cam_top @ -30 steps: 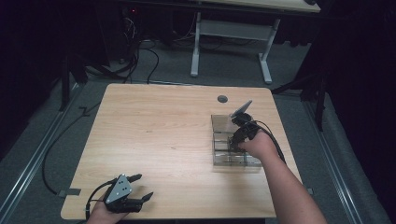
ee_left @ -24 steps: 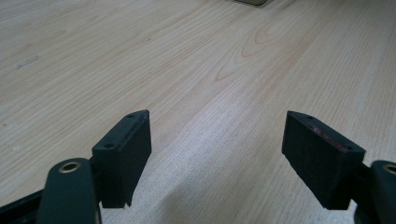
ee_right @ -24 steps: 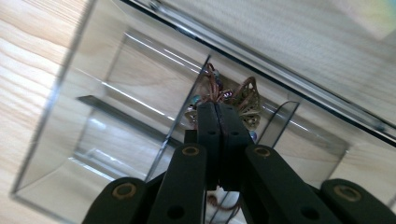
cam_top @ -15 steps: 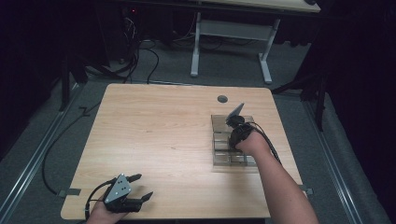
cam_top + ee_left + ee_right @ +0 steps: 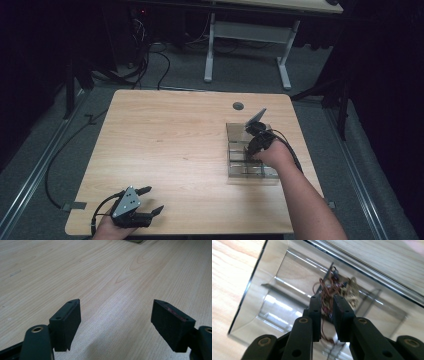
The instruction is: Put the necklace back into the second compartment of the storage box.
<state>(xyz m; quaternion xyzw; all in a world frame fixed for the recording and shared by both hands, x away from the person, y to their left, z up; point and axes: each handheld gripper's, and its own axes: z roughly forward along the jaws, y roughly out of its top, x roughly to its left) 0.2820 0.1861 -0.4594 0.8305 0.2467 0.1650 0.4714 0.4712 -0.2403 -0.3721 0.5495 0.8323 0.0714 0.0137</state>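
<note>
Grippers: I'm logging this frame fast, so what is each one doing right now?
Left gripper: open, holding nothing.
Right gripper: jaws just opening, tangled wire bundle between them in the clear box; grip cannot be told.

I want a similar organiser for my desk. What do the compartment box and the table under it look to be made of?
The compartment box looks like clear, glossy acrylic or similar plastic: the wood shows through its walls, and its edges catch bright reflections in the right gripper view. The table looks like light wood or a wood-look laminate with a smooth matte finish; printed or real grain can't be told apart.
</note>
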